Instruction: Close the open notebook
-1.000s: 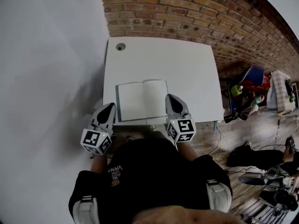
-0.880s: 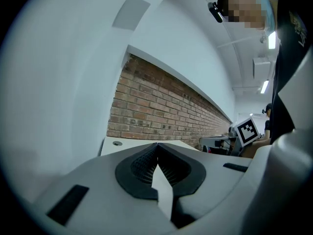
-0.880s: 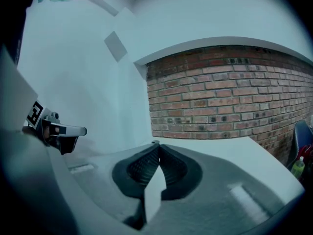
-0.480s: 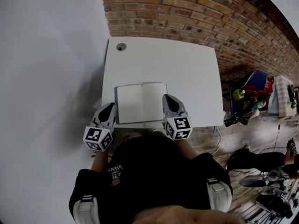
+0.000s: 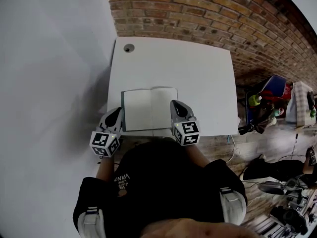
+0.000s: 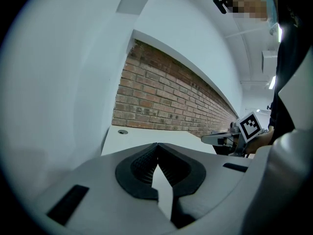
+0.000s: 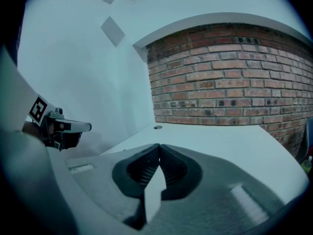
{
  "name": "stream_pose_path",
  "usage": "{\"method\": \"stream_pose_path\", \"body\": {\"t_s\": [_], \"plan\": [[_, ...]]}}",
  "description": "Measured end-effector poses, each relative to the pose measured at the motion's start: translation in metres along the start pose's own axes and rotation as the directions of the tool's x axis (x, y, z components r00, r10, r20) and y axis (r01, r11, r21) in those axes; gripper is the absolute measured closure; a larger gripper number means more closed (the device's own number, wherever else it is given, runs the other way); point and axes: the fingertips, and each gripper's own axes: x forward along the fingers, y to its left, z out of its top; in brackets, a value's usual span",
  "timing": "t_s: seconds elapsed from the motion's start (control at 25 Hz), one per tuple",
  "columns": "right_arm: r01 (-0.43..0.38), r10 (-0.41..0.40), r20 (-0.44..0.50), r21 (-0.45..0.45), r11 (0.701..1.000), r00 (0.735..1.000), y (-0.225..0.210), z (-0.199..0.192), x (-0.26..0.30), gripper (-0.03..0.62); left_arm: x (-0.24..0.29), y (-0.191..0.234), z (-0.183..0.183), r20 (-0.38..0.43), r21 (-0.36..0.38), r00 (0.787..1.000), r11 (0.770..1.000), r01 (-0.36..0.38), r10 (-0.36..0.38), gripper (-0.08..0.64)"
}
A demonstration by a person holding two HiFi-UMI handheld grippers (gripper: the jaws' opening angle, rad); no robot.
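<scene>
Presently: approach step. Notebook (image 5: 149,108) lying open; left gripper (image 5: 117,113) beside its left edge, right gripper (image 5: 175,105) at its right edge, both jaws pressed together, empty. Next, likely: catch one cover, fold it over.

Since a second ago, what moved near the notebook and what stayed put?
Both grippers moved a little. The left gripper and the right gripper slid in toward the open notebook, and the right one is now at its right edge. Both are shut with nothing in them, so nothing was grabbed or let go. The notebook is open in the same spot on the white table.
</scene>
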Motion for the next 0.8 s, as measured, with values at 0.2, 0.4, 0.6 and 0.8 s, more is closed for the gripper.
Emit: {"method": "stream_pose_path", "body": {"t_s": [0.2, 0.4, 0.6, 0.8], "plan": [[-0.023, 0.023, -0.068, -0.002, 1.000, 0.997, 0.002, -0.023, 0.011, 0.594, 0.008, 0.003, -0.021, -0.069, -0.016, 0.998, 1.000, -0.003, 0.002, 0.551], [-0.032, 0.030, -0.114, -0.012, 0.999, 0.993, 0.003, -0.039, 0.018, 0.595, 0.013, 0.006, -0.040, -0.113, -0.019, 0.994, 1.000, -0.006, 0.004, 0.551], [-0.030, 0.030, -0.147, -0.001, 1.000, 0.989, 0.002, -0.052, 0.023, 0.594, 0.018, 0.011, -0.051, -0.147, -0.033, 0.989, 0.999, -0.019, 0.014, 0.551], [-0.037, 0.037, -0.191, 0.002, 0.999, 0.981, 0.001, -0.067, 0.031, 0.595, 0.023, 0.020, -0.070, -0.200, -0.040, 0.979, 0.998, -0.045, 0.037, 0.551]]}}
